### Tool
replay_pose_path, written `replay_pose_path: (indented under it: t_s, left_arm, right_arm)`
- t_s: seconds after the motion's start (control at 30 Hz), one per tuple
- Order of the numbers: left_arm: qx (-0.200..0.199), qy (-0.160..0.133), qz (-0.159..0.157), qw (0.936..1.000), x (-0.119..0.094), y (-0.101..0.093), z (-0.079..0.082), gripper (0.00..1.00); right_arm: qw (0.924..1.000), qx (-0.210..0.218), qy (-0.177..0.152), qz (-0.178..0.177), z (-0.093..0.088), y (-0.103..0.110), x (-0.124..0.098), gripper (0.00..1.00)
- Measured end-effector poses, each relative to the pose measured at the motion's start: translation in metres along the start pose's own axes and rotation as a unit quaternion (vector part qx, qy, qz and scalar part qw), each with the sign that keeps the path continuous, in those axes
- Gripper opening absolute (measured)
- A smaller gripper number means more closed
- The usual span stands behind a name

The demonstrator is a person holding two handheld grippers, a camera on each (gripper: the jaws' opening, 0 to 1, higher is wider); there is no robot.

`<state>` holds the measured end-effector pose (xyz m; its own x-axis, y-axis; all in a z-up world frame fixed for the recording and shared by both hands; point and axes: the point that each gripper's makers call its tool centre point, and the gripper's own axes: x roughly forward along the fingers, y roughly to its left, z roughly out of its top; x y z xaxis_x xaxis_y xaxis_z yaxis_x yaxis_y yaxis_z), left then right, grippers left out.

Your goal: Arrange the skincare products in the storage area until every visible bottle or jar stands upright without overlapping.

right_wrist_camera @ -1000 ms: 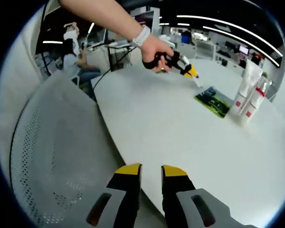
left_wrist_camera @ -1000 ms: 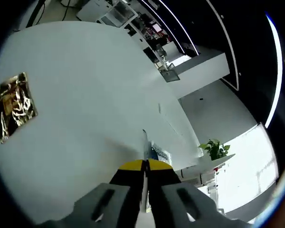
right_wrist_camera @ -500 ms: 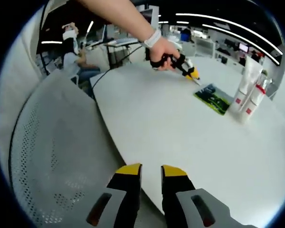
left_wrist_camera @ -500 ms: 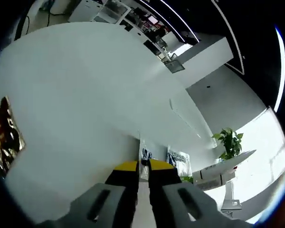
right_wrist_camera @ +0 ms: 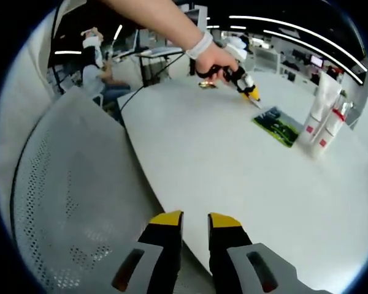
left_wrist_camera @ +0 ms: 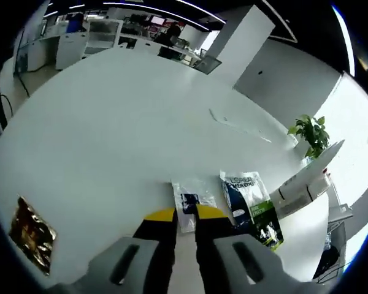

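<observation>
I count three flat sachets on the white round table [left_wrist_camera: 110, 122]: one small clear-and-white sachet [left_wrist_camera: 187, 199], one larger green-and-white sachet [left_wrist_camera: 251, 205], one crinkled gold foil sachet [left_wrist_camera: 32, 234]. From my right hand-held gripper view, two upright white tubes with red labels [right_wrist_camera: 322, 116].

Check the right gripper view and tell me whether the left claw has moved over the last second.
Yes. The left claw has moved toward the green packet and the upright tubes, which stay put on the table.

**Open-plan office**

Long strip lights [right_wrist_camera: 306, 43] overhead, rows of desks [left_wrist_camera: 80, 43] with screens [right_wrist_camera: 313, 63] behind a big white table [left_wrist_camera: 110, 122]. Mesh chair [right_wrist_camera: 61, 202] at the table's near edge, potted plant [left_wrist_camera: 310, 131] by bright windows.
</observation>
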<state>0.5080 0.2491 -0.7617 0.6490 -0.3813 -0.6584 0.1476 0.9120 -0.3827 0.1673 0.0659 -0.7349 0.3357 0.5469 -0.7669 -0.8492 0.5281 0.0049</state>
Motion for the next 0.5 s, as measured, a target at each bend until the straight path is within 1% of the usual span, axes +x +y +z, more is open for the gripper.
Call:
replay_pose_path:
  t_s: [0.1, 0.17, 0.27, 0.5]
  left_arm:
    - [0.037, 0.012, 0.001, 0.9992, -0.0006, -0.0026, -0.0014, 0.07]
    - [0.065, 0.017, -0.002, 0.9977, 0.0034, -0.0018, -0.0007, 0.08]
    - [0.088, 0.023, -0.001, 0.9958, 0.0027, -0.0039, -0.0016, 0.1]
    - [0.101, 0.025, 0.004, 0.9945, 0.0007, -0.002, 0.0012, 0.14]
  right_arm:
    - [1.0, -0.001, 0.001, -0.001, 0.0001, -0.0001, -0.0006, 0.16]
    - [1.0, -0.001, 0.001, -0.001, 0.0, -0.0003, -0.0007, 0.16]
    - [1.0, -0.002, 0.002, -0.003, 0.0, -0.0007, -0.001, 0.15]
    - [1.0, -0.003, 0.004, -0.004, -0.0013, -0.0009, -0.0007, 0.15]
